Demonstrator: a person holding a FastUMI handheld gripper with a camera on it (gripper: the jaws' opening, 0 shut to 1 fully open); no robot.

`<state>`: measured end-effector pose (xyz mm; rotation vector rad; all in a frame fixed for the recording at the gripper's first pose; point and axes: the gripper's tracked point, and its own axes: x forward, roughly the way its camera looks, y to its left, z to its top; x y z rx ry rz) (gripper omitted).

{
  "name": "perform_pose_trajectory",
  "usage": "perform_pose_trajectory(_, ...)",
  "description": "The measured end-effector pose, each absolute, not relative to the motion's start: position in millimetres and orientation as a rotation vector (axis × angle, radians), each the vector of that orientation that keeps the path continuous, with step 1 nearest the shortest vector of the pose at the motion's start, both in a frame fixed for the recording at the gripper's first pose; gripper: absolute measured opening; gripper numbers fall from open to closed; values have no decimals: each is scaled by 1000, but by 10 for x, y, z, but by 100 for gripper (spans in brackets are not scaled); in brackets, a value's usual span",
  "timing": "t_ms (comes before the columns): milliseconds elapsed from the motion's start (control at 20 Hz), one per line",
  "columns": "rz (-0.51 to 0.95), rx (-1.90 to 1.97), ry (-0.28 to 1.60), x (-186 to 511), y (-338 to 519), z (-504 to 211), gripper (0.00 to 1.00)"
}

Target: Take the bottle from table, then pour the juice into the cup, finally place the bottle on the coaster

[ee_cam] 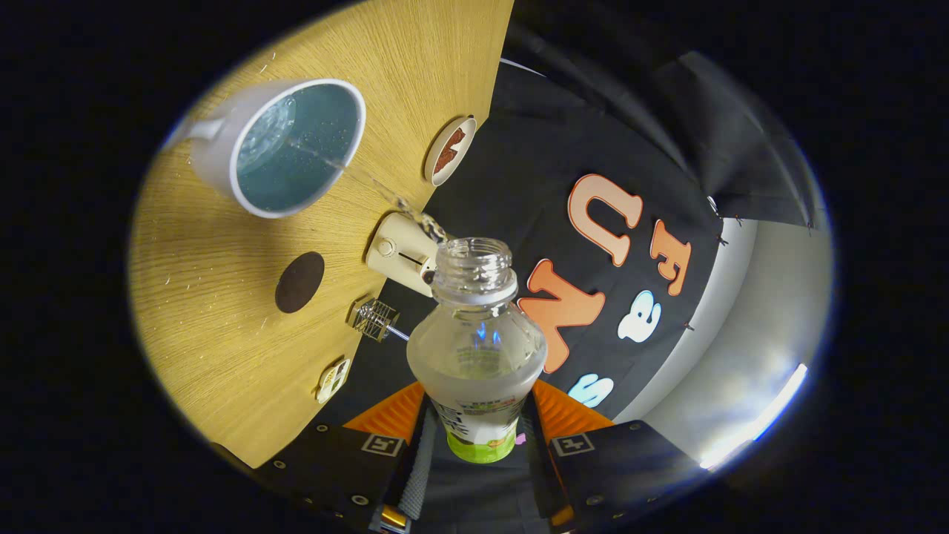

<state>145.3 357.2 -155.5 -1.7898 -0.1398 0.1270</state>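
Fingers (pixel 415 415) pinch the bottle (pixel 478 348) low on its labelled body, one each side. You've got it tipped, open neck aimed at the cup (pixel 222 167), thin stream arcing in. Clear thin plastic, nearly drained, so likely light, squashy and slick; grip gently at that spot. Dark coaster (pixel 299 282) lies on the table (pixel 215 348) near the cup.

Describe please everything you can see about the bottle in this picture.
The bottle is clear plastic with a threaded open neck, no cap, and a printed label with a green band at its lower part. It is held between the tongs, both fingers pressing its body. It is tipped, and a thin stream of clear liquid runs from its mouth into the white cup on the wooden table. Liquid remains inside.
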Motion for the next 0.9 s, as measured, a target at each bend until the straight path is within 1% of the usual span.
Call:
perform_pose_trajectory(450, 139, -1840, -183, 1398, 3657, -1459, 58)
perform_pose_trajectory(900, 119, -1896, -220, 1385, 3692, -1321, 58)
